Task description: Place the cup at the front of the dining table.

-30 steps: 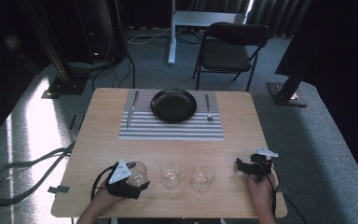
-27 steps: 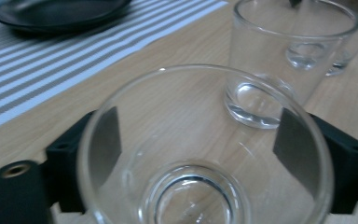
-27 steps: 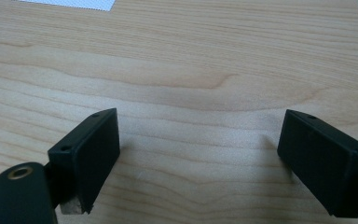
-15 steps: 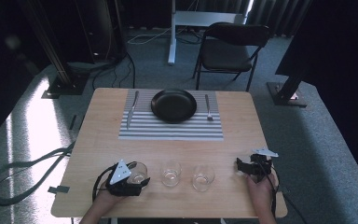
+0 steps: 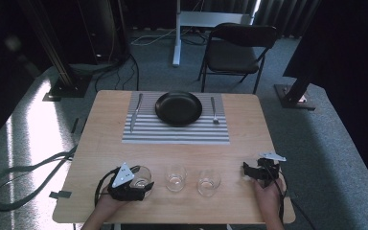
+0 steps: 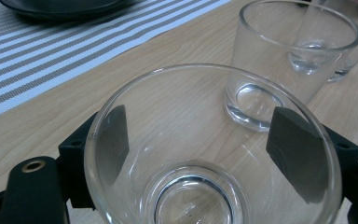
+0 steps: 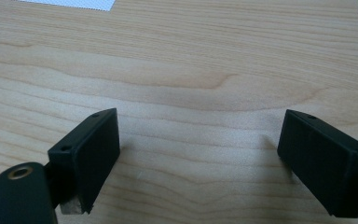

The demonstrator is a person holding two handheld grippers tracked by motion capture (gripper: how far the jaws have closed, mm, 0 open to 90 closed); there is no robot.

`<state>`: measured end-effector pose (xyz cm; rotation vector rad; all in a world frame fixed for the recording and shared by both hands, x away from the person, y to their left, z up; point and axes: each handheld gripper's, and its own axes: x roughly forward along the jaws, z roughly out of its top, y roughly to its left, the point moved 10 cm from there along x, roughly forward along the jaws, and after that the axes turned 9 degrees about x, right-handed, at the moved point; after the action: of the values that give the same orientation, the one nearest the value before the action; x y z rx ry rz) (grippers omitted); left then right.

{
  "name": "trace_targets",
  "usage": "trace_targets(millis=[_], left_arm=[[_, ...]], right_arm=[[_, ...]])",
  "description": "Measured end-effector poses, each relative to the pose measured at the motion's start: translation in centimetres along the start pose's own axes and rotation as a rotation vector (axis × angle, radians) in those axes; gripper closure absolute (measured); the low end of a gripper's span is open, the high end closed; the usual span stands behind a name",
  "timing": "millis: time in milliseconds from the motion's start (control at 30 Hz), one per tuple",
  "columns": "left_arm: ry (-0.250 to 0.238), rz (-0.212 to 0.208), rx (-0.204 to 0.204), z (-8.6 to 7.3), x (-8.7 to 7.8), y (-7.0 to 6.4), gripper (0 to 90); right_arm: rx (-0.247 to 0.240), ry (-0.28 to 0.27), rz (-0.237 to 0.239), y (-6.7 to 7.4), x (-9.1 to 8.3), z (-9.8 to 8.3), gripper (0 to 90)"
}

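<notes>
Three clear glasses stand in a row near the table's front edge. The left glass (image 5: 143, 176) (image 6: 205, 200) sits between the jaws of my left gripper (image 5: 141, 181) (image 6: 205, 144), whose pads (image 6: 298, 158) press against its wall on both sides. The middle glass (image 5: 175, 177) (image 6: 261, 70) and the right glass (image 5: 209, 181) (image 6: 335, 51) stand free beside it. My right gripper (image 5: 247, 171) (image 7: 198, 149) rests low at the front right, open, with bare wood between its jaws.
On the far half of the wooden table (image 5: 100, 139) lies a striped placemat (image 5: 172, 134) with a black plate (image 5: 178, 108), a knife (image 5: 134, 112) to its left and a fork (image 5: 213, 110) to its right. A black chair (image 5: 239, 48) stands behind the table.
</notes>
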<state>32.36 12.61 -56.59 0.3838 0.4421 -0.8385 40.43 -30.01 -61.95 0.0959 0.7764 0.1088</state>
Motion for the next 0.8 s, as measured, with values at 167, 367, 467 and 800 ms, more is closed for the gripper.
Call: trace_targets(millis=[167,367,467,800], left_arm=[[0.003,0.01,-0.008,0.2,-0.2,0.3,18.9],[0.016,0.018,-0.018,0.3,-0.1,0.8,18.9],[0.021,0.021,-0.016,0.4,0.0,0.9,18.9],[0.023,0.061,-0.051,1.1,0.4,2.1,18.9]], right_arm=[[0.0,0.0,0.0,0.0,0.0,0.0,12.2],[0.0,0.0,0.0,0.0,0.0,0.0,12.2],[-0.001,-0.001,0.0,0.0,0.0,0.0,12.2],[0.0,0.0,0.0,0.0,0.0,0.0,12.2]])
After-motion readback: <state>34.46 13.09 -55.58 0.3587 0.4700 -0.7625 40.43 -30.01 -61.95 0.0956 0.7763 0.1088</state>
